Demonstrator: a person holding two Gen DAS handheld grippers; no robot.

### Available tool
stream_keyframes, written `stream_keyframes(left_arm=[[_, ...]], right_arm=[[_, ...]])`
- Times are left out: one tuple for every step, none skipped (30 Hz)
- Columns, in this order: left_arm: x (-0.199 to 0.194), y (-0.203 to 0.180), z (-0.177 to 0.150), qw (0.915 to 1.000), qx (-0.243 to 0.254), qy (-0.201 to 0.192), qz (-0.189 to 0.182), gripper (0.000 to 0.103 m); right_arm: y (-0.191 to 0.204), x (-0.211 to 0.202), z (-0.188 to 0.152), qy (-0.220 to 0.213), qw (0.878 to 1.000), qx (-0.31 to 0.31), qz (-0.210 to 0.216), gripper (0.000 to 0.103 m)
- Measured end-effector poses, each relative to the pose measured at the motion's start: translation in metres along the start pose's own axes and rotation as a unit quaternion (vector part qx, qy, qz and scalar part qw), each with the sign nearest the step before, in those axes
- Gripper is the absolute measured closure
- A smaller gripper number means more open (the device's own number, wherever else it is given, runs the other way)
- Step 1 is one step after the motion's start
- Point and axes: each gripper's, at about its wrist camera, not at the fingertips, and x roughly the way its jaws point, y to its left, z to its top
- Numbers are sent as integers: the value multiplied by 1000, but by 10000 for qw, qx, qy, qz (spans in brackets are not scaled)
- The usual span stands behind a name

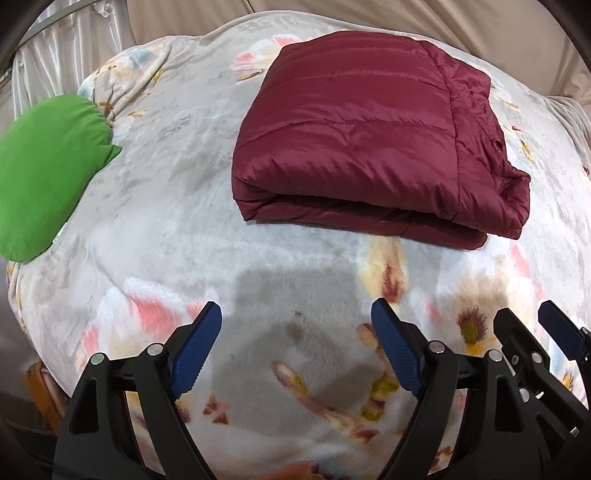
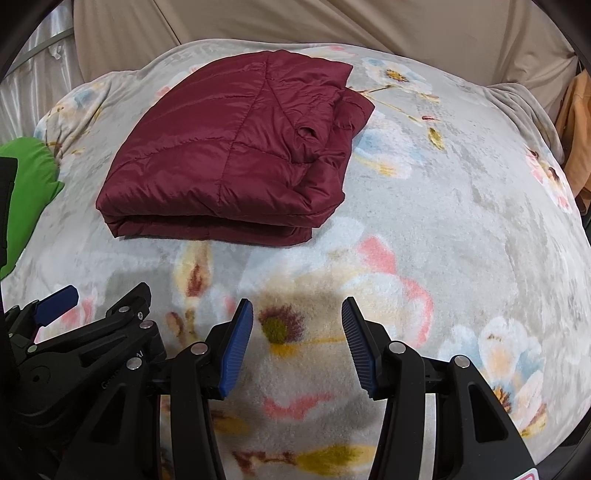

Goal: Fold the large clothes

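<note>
A dark red quilted jacket point(image 1: 369, 133) lies folded into a thick rectangle on the floral blanket point(image 1: 177, 206); it also shows in the right wrist view point(image 2: 229, 158). My left gripper point(image 1: 295, 314) is open and empty, held above the blanket a short way in front of the jacket's near folded edge. My right gripper point(image 2: 297, 310) is open and empty, beside the left one, in front of and to the right of the jacket. The right gripper's fingers point(image 1: 557, 328) show at the left view's right edge; the left gripper's fingers point(image 2: 55, 304) show at the right view's left edge.
A green cushion-like bundle point(image 1: 44, 173) lies at the blanket's left edge, also in the right wrist view point(image 2: 29, 192). Beige curtain fabric point(image 2: 332, 26) hangs behind. An orange cloth point(image 2: 576, 129) is at the far right.
</note>
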Motion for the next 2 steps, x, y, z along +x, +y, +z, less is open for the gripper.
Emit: stream_keyframes(left_arm=[[0, 0, 0, 10000, -3, -5, 6, 22], [-1, 1, 0, 10000, -2, -12, 11, 23]], right_arm=[[1, 0, 0, -4, 10000, 0, 7, 53], [2, -1, 0, -12, 10000, -6, 13, 53]])
